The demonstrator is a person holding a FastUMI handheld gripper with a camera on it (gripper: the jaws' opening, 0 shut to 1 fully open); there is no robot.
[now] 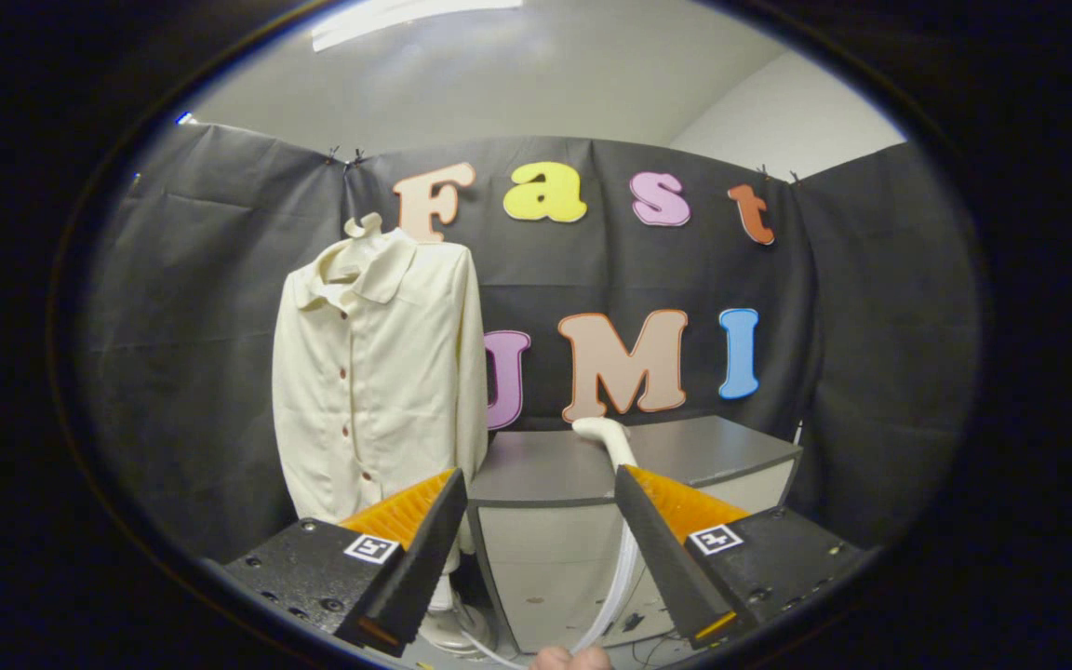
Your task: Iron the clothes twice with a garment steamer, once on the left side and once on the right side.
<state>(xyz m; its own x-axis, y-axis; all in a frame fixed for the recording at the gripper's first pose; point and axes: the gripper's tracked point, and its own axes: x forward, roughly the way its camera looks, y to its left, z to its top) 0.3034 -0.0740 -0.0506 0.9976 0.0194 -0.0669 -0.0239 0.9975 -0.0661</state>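
Observation:
A cream button-up shirt (378,372) hangs upright on a stand, ahead and left of the fingers, against the black cloth wall. The white garment steamer head (603,435) lies on a grey table (685,456), beyond the right finger. Its pale hose (622,582) drops down the table's front, between the fingers. My gripper (541,493) is open, with nothing between its fingers. It is well short of both the shirt and the steamer.
The grey table's front panel (555,568) stands straight ahead, just right of the shirt. The stand's round base (448,623) rests on the floor below the shirt. A fingertip of a person's hand (573,659) shows below the fingers.

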